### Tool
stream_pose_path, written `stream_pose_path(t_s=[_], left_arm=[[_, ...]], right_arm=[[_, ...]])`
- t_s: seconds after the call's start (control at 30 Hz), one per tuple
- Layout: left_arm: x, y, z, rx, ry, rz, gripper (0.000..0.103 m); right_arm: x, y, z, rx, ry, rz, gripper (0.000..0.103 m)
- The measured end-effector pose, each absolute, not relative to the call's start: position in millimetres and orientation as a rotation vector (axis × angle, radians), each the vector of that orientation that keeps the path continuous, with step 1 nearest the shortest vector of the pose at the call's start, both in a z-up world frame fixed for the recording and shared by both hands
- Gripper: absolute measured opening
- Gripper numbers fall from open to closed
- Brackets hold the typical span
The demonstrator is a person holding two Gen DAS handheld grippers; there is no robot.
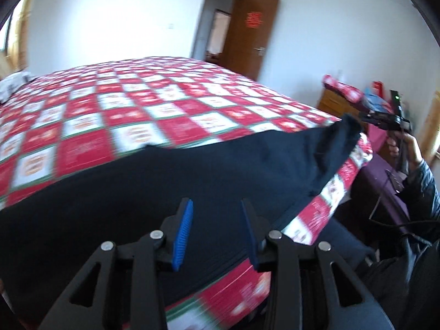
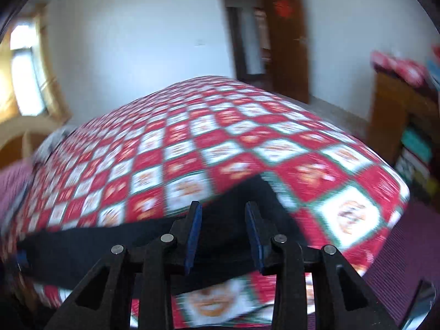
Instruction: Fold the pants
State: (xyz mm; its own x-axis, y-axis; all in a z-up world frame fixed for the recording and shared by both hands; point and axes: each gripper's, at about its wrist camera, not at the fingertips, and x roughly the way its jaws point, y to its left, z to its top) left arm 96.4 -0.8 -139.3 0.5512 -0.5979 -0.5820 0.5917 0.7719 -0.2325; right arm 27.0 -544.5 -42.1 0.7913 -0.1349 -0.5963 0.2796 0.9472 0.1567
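Observation:
Dark navy pants [image 1: 154,192] lie spread along the near edge of a bed with a red and white checked cover [image 1: 115,104]. My left gripper [image 1: 217,214] is open, its blue pads above the fabric, holding nothing. In the right wrist view the pants [image 2: 110,242] run as a dark band to the left, one end near my right gripper [image 2: 222,220], which is open with the cloth showing between its fingers. The right gripper body [image 1: 390,121] also shows in the left wrist view, held by a hand just past the raised end of the pants [image 1: 343,134].
The bed cover [image 2: 220,143] fills most of both views. A brown door [image 1: 247,35] stands open at the far wall. A wooden cabinet [image 2: 390,115] with red bundles on top stands right of the bed. A purple mat [image 2: 407,250] lies on the floor.

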Motion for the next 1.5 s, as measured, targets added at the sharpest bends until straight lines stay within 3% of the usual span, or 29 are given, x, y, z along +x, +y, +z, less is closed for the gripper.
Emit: stream_pose_path(t_s=[0.13,0.37,0.4,0.47,0.63,0.77,0.87,1.1,1.27,1.43,1.5], left_arm=[[106.2,-36.4,-147.7,-0.002,0.72,-0.771,0.048],[119.2,-51.2,-174.7,-0.036,0.784,-0.79,0.048],[119.7,-50.3,-174.8,-0.048,0.784,-0.792,0.048],[121.3,-49.4,-175.1,-0.078,0.792,-0.797,0.048],[118.5,-52.4,-176.2,-0.068,0.786,-0.789,0.048],[120.3,-50.2,-178.7,-0.1,0.778,-0.786,0.048],[120.3,-48.2,-180.2,-0.116,0.768,-0.788,0.048],[121.5,-43.8,-182.7,-0.15,0.758,-0.803,0.048],[122.7,-45.6,-182.6,-0.149,0.761,-0.794,0.048],[120.8,-46.6,-182.3,-0.145,0.76,-0.78,0.048],[120.7,-46.4,-182.7,-0.149,0.758,-0.777,0.048]], right_arm=[[24.9,-572.4,-47.3,0.333,0.631,-0.219,0.035],[57.2,-582.5,-77.6,0.413,0.715,-0.122,0.035],[59.8,-582.1,-79.5,0.408,0.72,-0.11,0.029],[65.6,-579.3,-76.7,0.396,0.708,-0.084,0.004],[95.8,-571.2,-32.6,0.344,0.638,-0.012,0.003],[103.3,-549.9,33.3,0.25,0.458,0.082,0.003],[95.8,-537.9,46.3,0.152,0.398,0.097,0.003],[67.1,-575.7,-49.0,0.135,0.683,-0.074,0.004],[35.6,-587.0,-82.1,0.178,0.76,-0.081,0.004],[27.2,-593.4,-88.1,0.223,0.805,-0.154,0.01],[24.5,-596.5,-83.3,0.251,0.794,-0.182,0.024]])
